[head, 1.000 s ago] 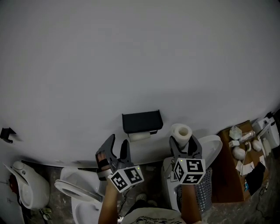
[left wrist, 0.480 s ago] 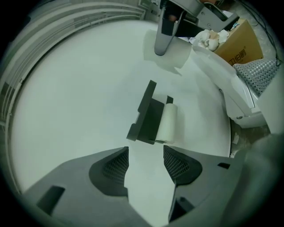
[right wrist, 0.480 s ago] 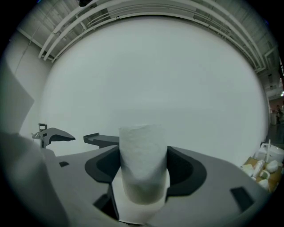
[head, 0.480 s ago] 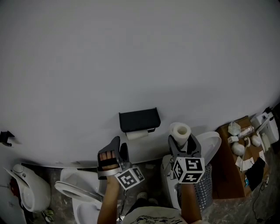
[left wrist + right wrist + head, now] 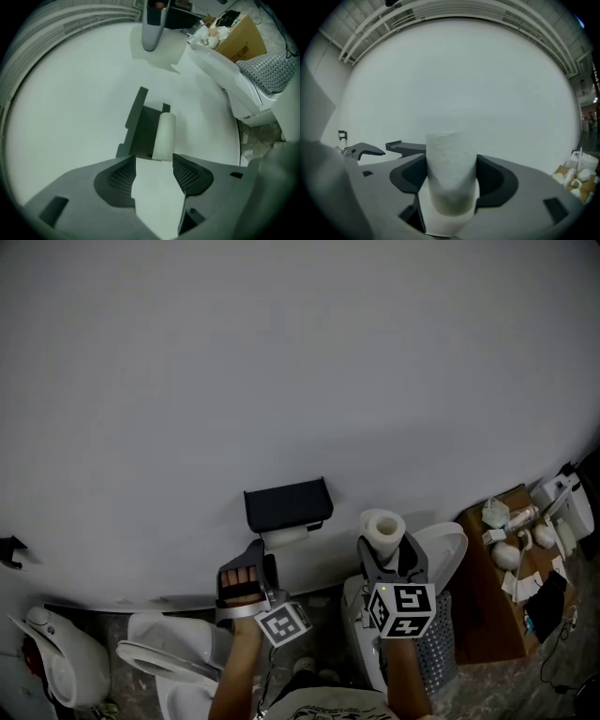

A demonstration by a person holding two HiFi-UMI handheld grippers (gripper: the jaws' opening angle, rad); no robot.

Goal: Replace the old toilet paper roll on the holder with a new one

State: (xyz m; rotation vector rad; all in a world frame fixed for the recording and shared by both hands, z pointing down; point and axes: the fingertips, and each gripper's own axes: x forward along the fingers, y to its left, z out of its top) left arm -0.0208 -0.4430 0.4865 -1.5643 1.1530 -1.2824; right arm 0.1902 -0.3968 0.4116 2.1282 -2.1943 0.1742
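A black holder (image 5: pixel 286 504) hangs on the white wall, with the thin old roll (image 5: pixel 286 537) under its lid. My left gripper (image 5: pixel 261 559) is just below and left of that roll, turned on its side. In the left gripper view the old roll (image 5: pixel 164 136) and the holder (image 5: pixel 139 126) lie straight ahead, just past the left gripper (image 5: pixel 154 171), whose jaws stand open and empty. My right gripper (image 5: pixel 388 549) is shut on the full new roll (image 5: pixel 382 527), held upright to the right of the holder. The new roll (image 5: pixel 451 173) fills the right gripper (image 5: pixel 451 180).
A white toilet bowl (image 5: pixel 164 652) sits at lower left and a raised toilet lid (image 5: pixel 448 554) at right. Beside it stand a perforated metal bin (image 5: pixel 439 657) and a cardboard box (image 5: pixel 511 559) with small items. A white fixture (image 5: pixel 56 652) is at far left.
My left gripper has sunk and rolled onto its side, ending closer under the holder's roll. The right gripper has kept still with the new roll.
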